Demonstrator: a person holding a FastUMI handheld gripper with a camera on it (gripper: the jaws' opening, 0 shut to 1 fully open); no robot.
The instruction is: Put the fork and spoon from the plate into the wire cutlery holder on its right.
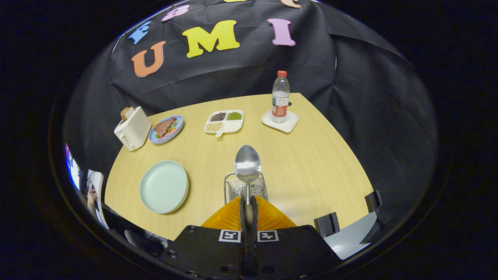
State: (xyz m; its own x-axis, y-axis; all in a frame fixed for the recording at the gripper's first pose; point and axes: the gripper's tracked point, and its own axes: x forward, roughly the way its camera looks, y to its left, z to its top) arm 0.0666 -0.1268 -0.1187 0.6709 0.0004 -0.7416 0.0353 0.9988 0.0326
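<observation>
My gripper (248,199) is shut on the handle of a metal spoon (247,166), whose bowl sticks out forward past the fingertips. Right under the spoon and just ahead of the fingers stands the wire cutlery holder (233,185); the fingers hide its near part. To the left of the holder lies a pale green plate (163,186) with nothing on it. Whether a fork sits inside the holder I cannot make out.
On the wooden table (311,171), beyond the holder: a white divided tray of beans (224,121), a water bottle (280,97) on a white coaster, a blue plate with food (166,128) and a white toaster (132,128) at the far left.
</observation>
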